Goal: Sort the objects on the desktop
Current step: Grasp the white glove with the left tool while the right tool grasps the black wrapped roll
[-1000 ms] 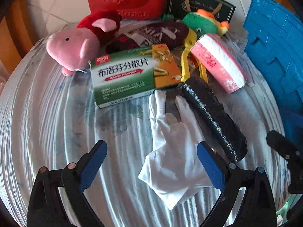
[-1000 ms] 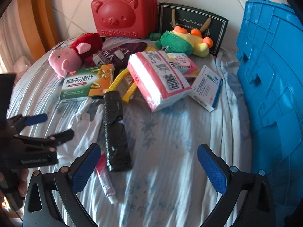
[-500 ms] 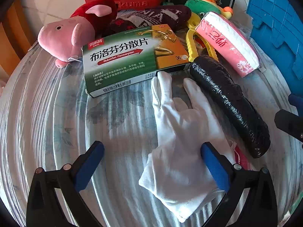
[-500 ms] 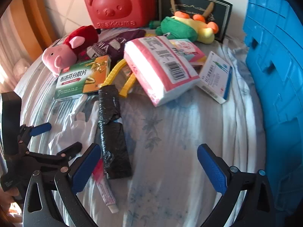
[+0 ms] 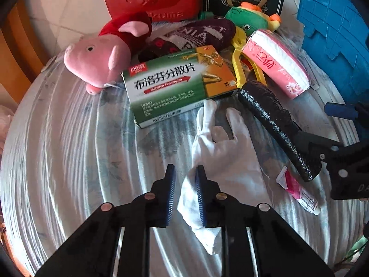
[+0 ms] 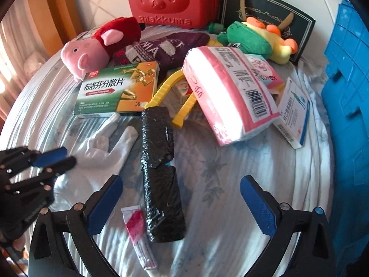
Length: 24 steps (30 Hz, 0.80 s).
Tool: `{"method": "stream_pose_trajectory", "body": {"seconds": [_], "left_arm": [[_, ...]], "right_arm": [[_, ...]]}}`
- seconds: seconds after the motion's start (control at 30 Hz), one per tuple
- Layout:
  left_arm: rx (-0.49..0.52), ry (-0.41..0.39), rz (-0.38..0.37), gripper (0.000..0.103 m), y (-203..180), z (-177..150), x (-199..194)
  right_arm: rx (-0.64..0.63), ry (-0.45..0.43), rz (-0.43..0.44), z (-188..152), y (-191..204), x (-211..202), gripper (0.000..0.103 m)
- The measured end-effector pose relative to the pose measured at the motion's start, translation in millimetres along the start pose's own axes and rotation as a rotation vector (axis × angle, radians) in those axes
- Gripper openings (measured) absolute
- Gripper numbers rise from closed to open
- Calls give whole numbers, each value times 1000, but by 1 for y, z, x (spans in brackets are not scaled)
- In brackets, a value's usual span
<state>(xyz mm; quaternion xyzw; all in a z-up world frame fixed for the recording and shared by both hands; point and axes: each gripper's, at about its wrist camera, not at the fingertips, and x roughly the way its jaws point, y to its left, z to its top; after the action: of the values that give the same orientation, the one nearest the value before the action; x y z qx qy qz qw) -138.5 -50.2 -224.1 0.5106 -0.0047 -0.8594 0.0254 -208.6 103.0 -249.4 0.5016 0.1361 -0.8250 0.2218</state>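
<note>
The left tongs (image 5: pixel 184 192) pinch the wrist edge of the white glove (image 5: pixel 227 159), nearly closed. The glove's fingers point away toward the medicine box (image 5: pixel 180 85). The right tongs (image 6: pixel 182 207) hang wide open over the black roll (image 6: pixel 160 173), farther from the glove.

Cloth on the worktop (image 6: pixel 230 207) was pale blue-white with a faded leaf print. Glove (image 5: pixel 228 159) plain white. Medicine box (image 5: pixel 180 85) green and orange, white lettering, red arrow. Roll (image 6: pixel 159 173) glossy black. Tissue pack (image 6: pixel 230 92) pink and white with a barcode. Pig plush (image 5: pixel 103 55) pink, red body. Case (image 6: pixel 170 0) red, bear face. Crate (image 6: pixel 346 92) blue. Tongs pads (image 6: pixel 258 205) blue, arms black.
</note>
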Motion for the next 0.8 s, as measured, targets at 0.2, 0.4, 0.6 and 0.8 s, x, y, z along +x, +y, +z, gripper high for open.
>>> {"method": "stream_pose_trajectory", "body": {"seconds": [0.2, 0.4, 0.6, 0.8], "left_arm": [[-81, 27, -47, 18, 4, 8, 12], [-118, -33, -101, 86, -9, 17, 2], [-83, 110, -53, 91, -28, 19, 53], [-19, 60, -85, 22, -38, 24, 47]], "right_arm": [[-17, 40, 4, 4, 8, 15, 103], [35, 95, -19, 0, -12, 25, 103], [122, 74, -2, -6, -38, 13, 103], [73, 51, 28, 2, -27, 9, 103]]}}
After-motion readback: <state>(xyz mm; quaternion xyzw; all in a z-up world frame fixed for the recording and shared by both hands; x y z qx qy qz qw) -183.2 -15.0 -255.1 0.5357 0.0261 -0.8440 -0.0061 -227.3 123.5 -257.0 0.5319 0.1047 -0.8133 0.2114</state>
